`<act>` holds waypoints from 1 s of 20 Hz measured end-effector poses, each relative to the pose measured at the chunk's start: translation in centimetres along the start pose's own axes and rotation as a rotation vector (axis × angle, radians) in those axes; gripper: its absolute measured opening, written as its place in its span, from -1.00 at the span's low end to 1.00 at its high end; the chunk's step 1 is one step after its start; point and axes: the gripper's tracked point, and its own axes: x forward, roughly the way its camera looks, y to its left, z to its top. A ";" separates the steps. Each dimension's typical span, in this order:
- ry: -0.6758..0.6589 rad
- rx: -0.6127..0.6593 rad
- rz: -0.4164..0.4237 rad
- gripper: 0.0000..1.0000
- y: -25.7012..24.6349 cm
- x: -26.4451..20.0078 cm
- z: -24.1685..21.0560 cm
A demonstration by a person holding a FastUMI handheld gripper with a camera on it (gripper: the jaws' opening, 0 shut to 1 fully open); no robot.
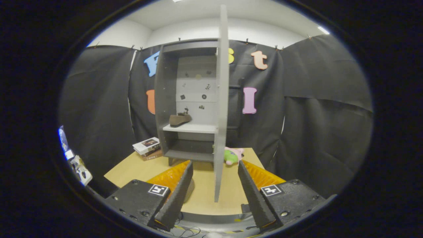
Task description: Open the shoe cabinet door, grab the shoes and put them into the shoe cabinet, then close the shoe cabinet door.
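Claw (214, 172) open, fingers spread wide, gripping nothing. Door (221, 99) standing edge-on between the fingers, its lower edge reaching down into the gap but touching neither one, swung fully out toward the claw. Cabinet (165, 99) straight ahead and beyond the fingers, upright on the counter (205, 195), interior exposed left of the door. Shoe (179, 119) lying on the middle shelf (191, 128) inside, well beyond the fingertips, slightly left of the claw's centre line, toe pointing right. Lower compartment beneath that shelf dark. Books (147, 147) stacked on the counter left of the cabinet's foot, past the left finger. Plush toy (233, 156) on the counter just right of the door, just ahead of the right finger's tip.
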 end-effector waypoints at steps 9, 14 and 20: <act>0.214 0.004 0.149 0.92 11.3 8.7 -13.8; 0.326 0.046 0.190 0.92 15.8 17.2 -20.1; 0.454 0.054 0.165 0.92 17.7 26.8 -25.8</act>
